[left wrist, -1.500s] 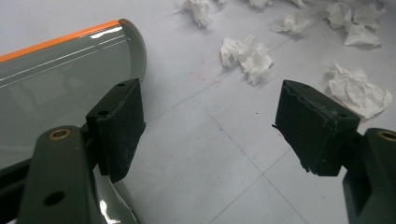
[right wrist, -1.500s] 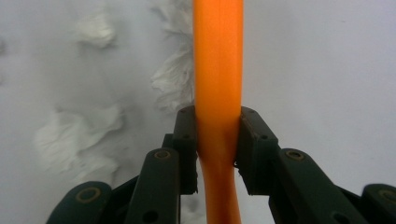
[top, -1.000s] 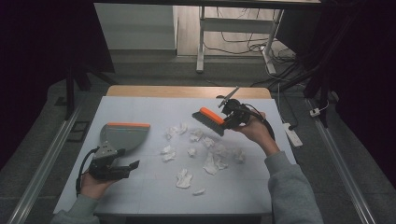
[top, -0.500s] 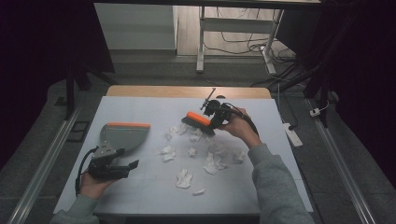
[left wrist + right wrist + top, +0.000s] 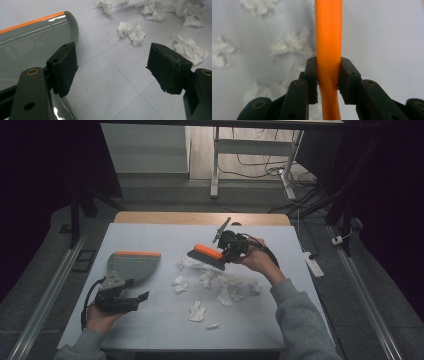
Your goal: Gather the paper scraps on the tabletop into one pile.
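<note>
One brush point(image 5: 206, 256) we grip in our right tongs point(image 5: 231, 251); one dustpan point(image 5: 134, 265) sits by our wide-open left tongs point(image 5: 131, 300); several tissue wads point(image 5: 197, 310) litter the tabletop point(image 5: 300, 270).

Between the open jaws of the left gripper point(image 5: 131, 301) lies bare table point(image 5: 150, 330), free to pass over. Just beside its left jaw the dustpan point(image 5: 132, 265) blocks that side. Ahead and to its right, crumpled paper scraps point(image 5: 197, 310) lie scattered, with bare gaps between the nearest ones. Below the right gripper point(image 5: 226, 251), clamped on the brush point(image 5: 206, 257), more scraps crowd together under and near the bristles. Beyond that gripper, toward the far table edge, the surface is bare.
</note>
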`<state>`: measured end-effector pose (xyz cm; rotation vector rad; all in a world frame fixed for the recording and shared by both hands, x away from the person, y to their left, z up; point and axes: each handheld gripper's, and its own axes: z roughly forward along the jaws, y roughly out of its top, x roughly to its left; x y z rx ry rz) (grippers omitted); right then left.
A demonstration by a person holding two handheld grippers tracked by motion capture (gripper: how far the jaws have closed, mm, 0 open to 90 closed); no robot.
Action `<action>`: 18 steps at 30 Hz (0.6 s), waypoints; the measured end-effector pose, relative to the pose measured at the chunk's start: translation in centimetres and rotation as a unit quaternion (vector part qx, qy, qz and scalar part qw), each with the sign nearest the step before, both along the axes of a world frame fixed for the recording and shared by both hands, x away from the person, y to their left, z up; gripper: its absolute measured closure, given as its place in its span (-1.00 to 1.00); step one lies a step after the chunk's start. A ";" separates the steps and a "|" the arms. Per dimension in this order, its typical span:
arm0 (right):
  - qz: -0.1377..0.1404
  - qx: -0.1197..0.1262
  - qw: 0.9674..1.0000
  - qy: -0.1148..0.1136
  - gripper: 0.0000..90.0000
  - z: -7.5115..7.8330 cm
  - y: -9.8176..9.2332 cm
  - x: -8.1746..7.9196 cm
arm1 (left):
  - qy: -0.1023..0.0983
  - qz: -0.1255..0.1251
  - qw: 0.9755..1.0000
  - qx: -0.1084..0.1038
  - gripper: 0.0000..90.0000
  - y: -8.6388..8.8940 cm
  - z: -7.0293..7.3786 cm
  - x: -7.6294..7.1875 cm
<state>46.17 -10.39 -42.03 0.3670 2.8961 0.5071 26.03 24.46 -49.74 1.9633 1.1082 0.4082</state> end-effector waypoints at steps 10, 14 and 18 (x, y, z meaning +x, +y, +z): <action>-0.021 0.011 1.000 -0.015 0.58 -0.8 2.9 4.1 | 0.002 0.001 1.000 -0.002 -0.45 0.1 -0.1 0.1; -0.002 -0.017 0.999 -0.027 0.58 -1.6 4.5 4.9 | 0.003 0.002 1.000 -0.003 -0.45 0.1 -0.1 0.1; 0.013 -0.030 0.999 -0.023 0.58 -2.2 5.7 5.3 | 0.003 0.002 1.000 -0.004 -0.45 0.2 -0.1 0.1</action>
